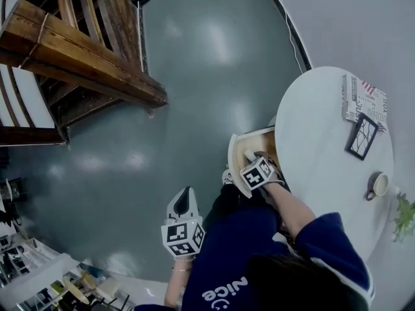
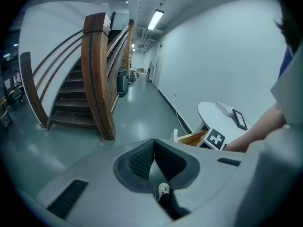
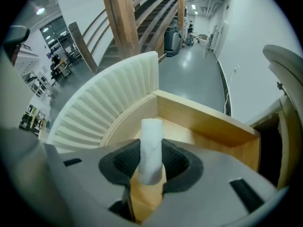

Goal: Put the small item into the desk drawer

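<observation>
The small item [image 3: 151,143] is a white roll standing up between the dark pads of my right gripper [image 3: 151,161], which is shut on it. It hangs just above the wooden floor of the open desk drawer [image 3: 208,122], whose ribbed white curved front [image 3: 106,108] lies beyond. In the head view the right gripper [image 1: 250,157] reaches into the drawer [image 1: 235,149] at the round white table's [image 1: 318,141] left edge. My left gripper [image 1: 185,196] is held low, left of the person's body, over the floor. Its pads meet with nothing between them [image 2: 152,148].
A wooden staircase [image 1: 78,50] rises at the upper left across the grey floor. On the table lie a patterned book [image 1: 363,97], a black frame [image 1: 361,137], a cup [image 1: 378,185] and a small plant [image 1: 403,216]. Cluttered shelving [image 1: 39,284] stands at the lower left.
</observation>
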Tool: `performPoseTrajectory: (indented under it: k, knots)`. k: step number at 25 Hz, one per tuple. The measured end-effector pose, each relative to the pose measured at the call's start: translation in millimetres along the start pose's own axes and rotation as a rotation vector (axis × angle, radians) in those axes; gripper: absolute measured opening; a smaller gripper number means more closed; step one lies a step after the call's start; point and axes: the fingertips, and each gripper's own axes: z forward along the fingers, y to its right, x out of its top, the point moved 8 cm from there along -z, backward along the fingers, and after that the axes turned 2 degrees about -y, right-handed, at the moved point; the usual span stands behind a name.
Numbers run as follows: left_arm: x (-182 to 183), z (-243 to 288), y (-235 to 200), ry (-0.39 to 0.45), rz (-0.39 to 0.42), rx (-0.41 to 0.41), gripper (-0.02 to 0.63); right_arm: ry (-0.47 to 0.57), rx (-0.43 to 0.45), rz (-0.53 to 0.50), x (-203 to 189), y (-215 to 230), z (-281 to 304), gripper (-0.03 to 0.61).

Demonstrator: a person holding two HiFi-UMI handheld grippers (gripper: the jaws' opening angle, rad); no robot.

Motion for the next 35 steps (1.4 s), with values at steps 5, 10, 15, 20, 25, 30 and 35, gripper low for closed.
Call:
performPoseTrajectory:
  k: [5, 10, 15, 20, 25, 30, 35]
  knots:
    - [-7, -4, 1, -0.022, 0.002, 0.016, 0.003, -0.005, 0.011, -0.072, 1, 1, 12, 0.138]
    - [-14, -4, 5, -0.037, -0.002, 0.026, 0.003, -0.028, 0.017, -0.086, -1, 6, 22, 0.138]
    - [-21, -5, 12, -0.061, 0.012, 0.027, 0.003, -0.058, 0.029, -0.152, -3, 10, 34, 0.138]
    - [-29, -6, 13, -0.085, 0.007, 0.038, 0.003, -0.078, 0.054, -0.174, 0, 16, 46, 0.139]
    - [-33, -6, 13, -0.107, 0.011, 0.048, 0.003, -0.098, 0.064, -0.19, 2, 16, 56, 0.138]
    - [-37, -3, 18, -0.117, 0.025, 0.044, 0.003, -0.126, 0.061, -0.232, -5, 15, 65, 0.138]
    - [-39, -1, 17, -0.129, 0.026, 0.043, 0.003, -0.149, 0.06, -0.244, -9, 16, 72, 0.14]
